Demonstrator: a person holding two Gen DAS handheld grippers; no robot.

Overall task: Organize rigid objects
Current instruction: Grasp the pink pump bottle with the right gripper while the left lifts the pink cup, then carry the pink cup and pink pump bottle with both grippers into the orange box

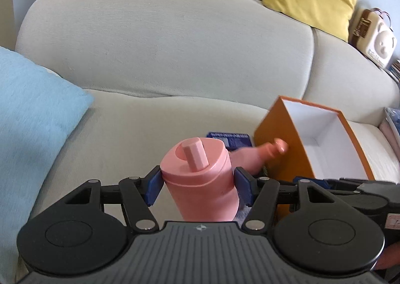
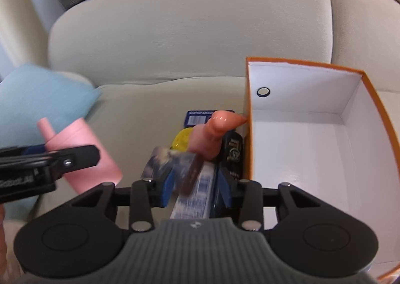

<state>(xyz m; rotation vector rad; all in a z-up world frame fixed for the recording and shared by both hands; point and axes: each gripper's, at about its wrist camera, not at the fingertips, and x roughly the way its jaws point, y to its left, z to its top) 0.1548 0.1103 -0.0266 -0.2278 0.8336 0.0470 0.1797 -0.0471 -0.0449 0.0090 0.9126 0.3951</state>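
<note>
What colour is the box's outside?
Orange outside, white within; the left wrist view shows it best.

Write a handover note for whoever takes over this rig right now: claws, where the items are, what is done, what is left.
Left claw: shut on the pink bottle, held above the sofa seat.
Right claw: a blue-and-white packet sits between its pads; whether they still press on it is unclear.
Orange box: on the seat to the right, nothing visible inside it.
Beside the box's left wall, still on the seat: a second pink bottle, a blue box, a black item, a yellow item.
Done: nothing boxed yet.
Left: place both held items, then the rest, probably into the box.
</note>
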